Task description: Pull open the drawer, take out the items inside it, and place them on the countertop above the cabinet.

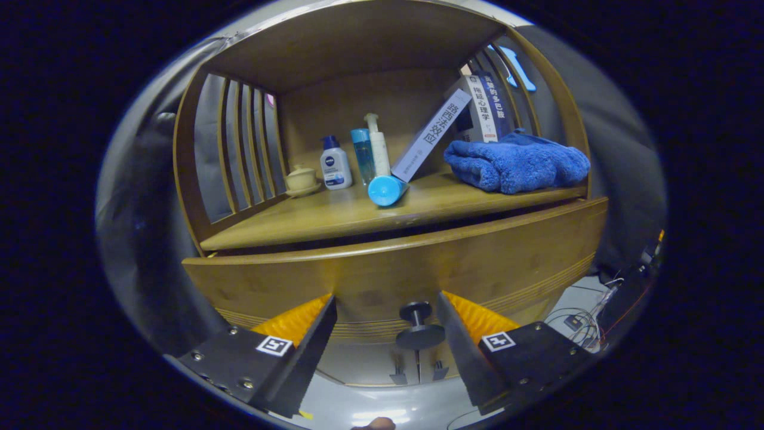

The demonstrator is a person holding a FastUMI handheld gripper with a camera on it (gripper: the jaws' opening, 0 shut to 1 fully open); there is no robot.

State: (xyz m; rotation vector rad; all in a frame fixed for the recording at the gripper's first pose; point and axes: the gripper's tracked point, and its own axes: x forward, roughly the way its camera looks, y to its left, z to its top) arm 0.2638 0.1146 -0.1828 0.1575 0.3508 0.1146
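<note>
You see a brand mark on the white bottle [335, 170], Chinese characters down the leaning box [431, 135] and the book spines [486, 107], and a square coded marker on each finger of the gripper [387, 307], whose fingers stand apart with the drawer knob [419, 325] between them.

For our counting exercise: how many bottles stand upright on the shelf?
3. A white bottle beside the small cup, a clear blue bottle next to it, then a white pump bottle. Others may hide behind the towel.
</note>
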